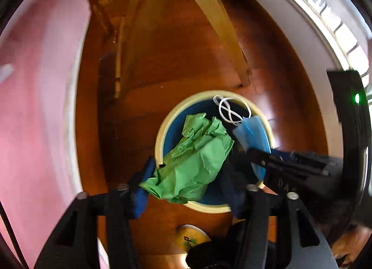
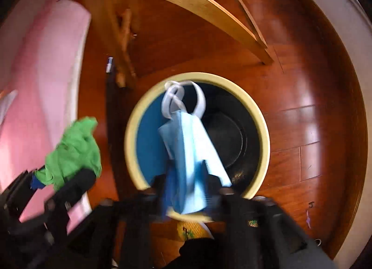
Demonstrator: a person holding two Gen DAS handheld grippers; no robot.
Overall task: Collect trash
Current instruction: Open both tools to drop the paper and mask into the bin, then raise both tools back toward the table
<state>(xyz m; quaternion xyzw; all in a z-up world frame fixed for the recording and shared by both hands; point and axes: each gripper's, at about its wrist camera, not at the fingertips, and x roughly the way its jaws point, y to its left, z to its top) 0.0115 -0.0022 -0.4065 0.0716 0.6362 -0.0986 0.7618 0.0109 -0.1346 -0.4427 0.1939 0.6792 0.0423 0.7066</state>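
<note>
Green paper (image 1: 190, 159) between the parted jaws of the left hand-held gripper (image 1: 186, 187) and a blue mask (image 2: 190, 152) in the loosened right hand-held gripper (image 2: 186, 187) are best released squarely over the bin (image 2: 262, 129).

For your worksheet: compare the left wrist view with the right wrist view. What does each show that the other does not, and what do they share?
Only the left wrist view shows the window with its white sill along the upper right, and a green light on the other gripper's body.

Only the right wrist view shows the bin's dark bottom and a small white and blue item on the floor.

Both show the cream-rimmed bin, the crumpled green paper, the blue face mask with white loops, the wooden floor and the pink cloth.
</note>
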